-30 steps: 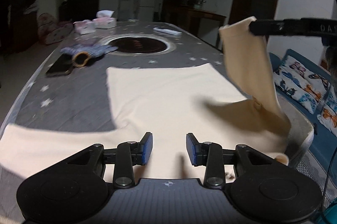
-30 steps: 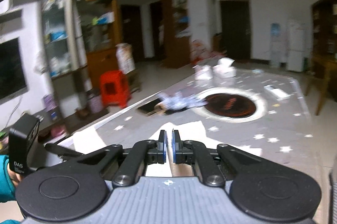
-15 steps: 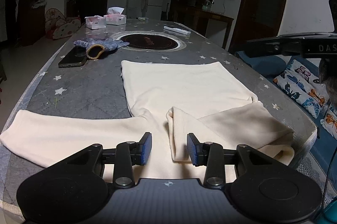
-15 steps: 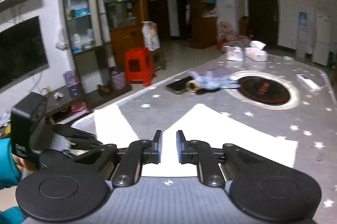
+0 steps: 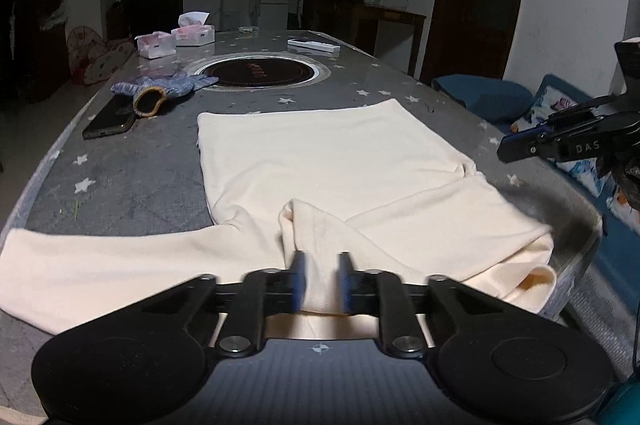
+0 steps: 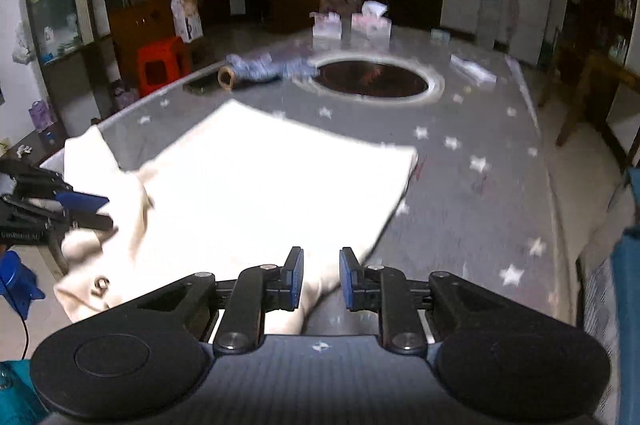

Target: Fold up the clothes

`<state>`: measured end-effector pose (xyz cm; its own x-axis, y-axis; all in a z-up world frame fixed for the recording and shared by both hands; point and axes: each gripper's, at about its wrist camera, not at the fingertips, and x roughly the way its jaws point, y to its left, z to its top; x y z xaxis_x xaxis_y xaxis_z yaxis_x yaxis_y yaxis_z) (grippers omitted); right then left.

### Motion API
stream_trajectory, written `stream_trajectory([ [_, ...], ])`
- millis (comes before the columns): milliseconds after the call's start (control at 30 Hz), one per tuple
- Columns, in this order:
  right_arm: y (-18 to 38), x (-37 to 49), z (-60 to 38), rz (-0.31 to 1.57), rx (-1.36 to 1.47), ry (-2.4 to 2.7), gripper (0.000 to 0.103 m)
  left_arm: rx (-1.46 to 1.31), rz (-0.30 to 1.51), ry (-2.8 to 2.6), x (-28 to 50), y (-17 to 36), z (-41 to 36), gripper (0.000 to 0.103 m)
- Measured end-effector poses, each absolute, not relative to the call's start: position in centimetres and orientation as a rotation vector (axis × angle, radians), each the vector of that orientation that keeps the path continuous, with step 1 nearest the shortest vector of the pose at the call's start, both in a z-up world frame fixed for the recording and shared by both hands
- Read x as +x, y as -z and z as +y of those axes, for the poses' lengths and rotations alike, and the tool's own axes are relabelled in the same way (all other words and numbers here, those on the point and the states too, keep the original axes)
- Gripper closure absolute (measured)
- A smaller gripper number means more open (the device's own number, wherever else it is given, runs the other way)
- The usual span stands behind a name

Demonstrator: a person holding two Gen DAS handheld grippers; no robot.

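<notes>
Left gripper (image 5: pixel 321 279), jaws just closed, pinches a fold of the cream garment (image 5: pixel 320 161) spread on the star-patterned table (image 5: pixel 132 177). Right gripper (image 6: pixel 320 279), jaws slightly parted, hovers empty over the garment's edge. Beyond: knit glove (image 5: pixel 168 89), phone (image 5: pixel 110 121).

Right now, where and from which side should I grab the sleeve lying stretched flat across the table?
Grip the sleeve at its cuff end, far left in the left wrist view, coming in low from the table edge beside it. It lies flat and straight, so that free end probably lifts cleanest and carries the length over the shirt body.
</notes>
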<state>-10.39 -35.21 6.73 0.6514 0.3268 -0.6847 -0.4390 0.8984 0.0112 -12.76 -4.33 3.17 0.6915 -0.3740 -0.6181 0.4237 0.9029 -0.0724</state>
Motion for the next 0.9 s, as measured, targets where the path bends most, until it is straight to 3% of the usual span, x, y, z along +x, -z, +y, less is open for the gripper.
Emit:
stream_trajectory([
  [500,-3.4,-8.3,-32.0,0.775,-0.347,-0.654,0.085,0.062,0.684,0.410,-13.5,-4.1,-3.2,0.100],
  [533,-3.3,-8.2,-31.9,0.783,-0.350,-0.661,0.087,0.059,0.688,0.408,-13.5,-4.1,-3.1,0.100],
  [567,-3.3,-8.2,-31.9,0.784,-0.354,-0.665,0.096,0.057,0.692,0.406,-13.5,-4.0,-3.1,0.100],
  [667,-3.9,-8.8,-32.0,0.760,-0.364,-0.650,0.100,0.061,0.696,0.403,-13.6,-4.0,-3.0,0.100],
  [900,-4.1,-9.1,-33.4,0.738,-0.347,-0.580,0.098,0.080,0.728,0.383,-13.2,-3.4,-3.1,0.100],
])
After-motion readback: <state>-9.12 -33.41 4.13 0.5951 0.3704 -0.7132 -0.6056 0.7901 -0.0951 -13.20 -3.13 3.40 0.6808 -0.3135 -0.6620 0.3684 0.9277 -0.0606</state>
